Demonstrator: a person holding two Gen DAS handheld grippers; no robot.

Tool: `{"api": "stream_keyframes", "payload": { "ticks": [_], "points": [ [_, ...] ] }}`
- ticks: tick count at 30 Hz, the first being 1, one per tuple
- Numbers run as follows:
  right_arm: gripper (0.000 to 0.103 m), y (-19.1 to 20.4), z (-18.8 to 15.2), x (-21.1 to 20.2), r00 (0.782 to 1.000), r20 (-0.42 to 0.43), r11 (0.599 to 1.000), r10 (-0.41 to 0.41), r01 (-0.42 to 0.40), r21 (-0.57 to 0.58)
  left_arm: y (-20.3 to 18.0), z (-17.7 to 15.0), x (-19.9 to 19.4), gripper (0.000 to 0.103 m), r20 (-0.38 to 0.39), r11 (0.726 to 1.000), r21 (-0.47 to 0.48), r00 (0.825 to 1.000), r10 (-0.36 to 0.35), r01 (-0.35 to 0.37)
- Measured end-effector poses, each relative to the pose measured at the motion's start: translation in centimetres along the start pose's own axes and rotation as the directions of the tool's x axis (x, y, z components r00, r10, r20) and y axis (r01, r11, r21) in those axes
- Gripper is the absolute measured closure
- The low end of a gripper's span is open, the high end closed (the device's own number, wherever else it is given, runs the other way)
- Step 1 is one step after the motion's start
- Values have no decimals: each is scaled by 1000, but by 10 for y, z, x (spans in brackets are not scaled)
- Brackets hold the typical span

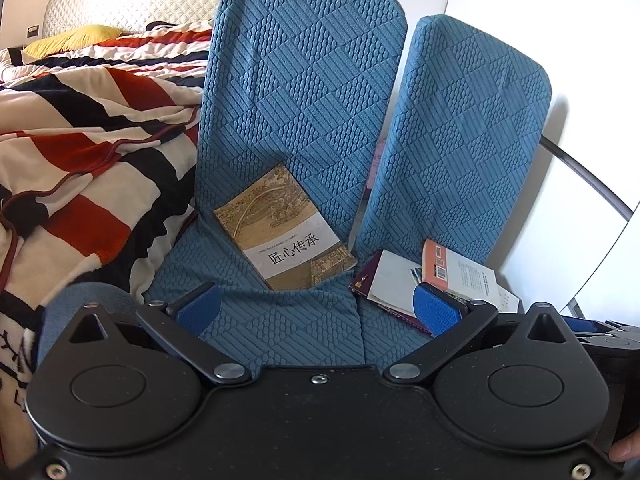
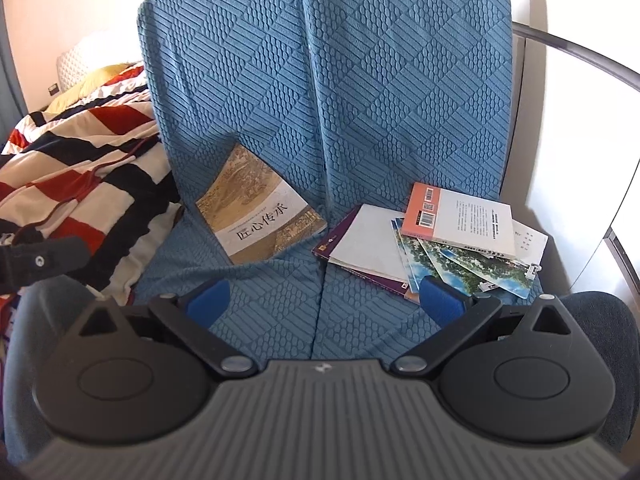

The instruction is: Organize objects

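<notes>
A book with an old painting and black Chinese title (image 1: 285,231) (image 2: 260,216) lies alone on the left blue seat. On the right seat sits a loose pile: a purple-edged white book (image 2: 362,244), an orange-and-white book (image 2: 460,216) (image 1: 444,268) on top, and landscape-print booklets (image 2: 460,268) fanned beneath. My left gripper (image 1: 316,310) is open over the seat front, with nothing between its blue pads. My right gripper (image 2: 324,300) is open too, its right pad just short of the pile's near edge. Part of the left gripper's black body (image 2: 36,264) shows at the left.
Two blue quilted seats (image 2: 360,100) stand side by side with tall backs. A red, white and navy striped blanket (image 1: 80,152) is heaped on the bed to the left. A white wall and a dark curved rail (image 2: 580,52) close off the right. A person's knees flank the grippers.
</notes>
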State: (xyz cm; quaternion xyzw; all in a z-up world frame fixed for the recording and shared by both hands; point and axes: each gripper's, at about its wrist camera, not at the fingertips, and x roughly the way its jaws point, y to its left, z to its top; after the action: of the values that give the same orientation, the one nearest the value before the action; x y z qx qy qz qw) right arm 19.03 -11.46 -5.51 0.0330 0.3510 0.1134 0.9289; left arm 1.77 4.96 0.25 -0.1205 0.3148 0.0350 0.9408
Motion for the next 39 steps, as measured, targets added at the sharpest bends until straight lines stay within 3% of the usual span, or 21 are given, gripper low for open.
{"api": "stream_keyframes", "payload": {
  "ticks": [13, 16, 21, 29, 39],
  "points": [
    [0, 5, 5, 39, 999, 13, 999, 36, -35, -30, 6, 19, 62, 0, -11, 998, 28, 998, -63, 64],
    [6, 2, 6, 55, 999, 3, 999, 35, -35, -27, 13, 17, 78, 0, -5, 997, 15, 997, -76, 76],
    [11, 2, 9, 78, 999, 1, 998, 36, -36, -49, 21, 13, 100, 0, 22, 998, 19, 998, -56, 56],
    [11, -7, 11, 112, 999, -9, 998, 43, -43, -43, 38, 6, 146, 0, -43, 1000, -4, 999, -12, 12],
    [11, -7, 7, 154, 998, -27, 996, 62, -63, -57, 49, 6, 197, 0, -50, 998, -46, 998, -41, 38]
  ]
}}
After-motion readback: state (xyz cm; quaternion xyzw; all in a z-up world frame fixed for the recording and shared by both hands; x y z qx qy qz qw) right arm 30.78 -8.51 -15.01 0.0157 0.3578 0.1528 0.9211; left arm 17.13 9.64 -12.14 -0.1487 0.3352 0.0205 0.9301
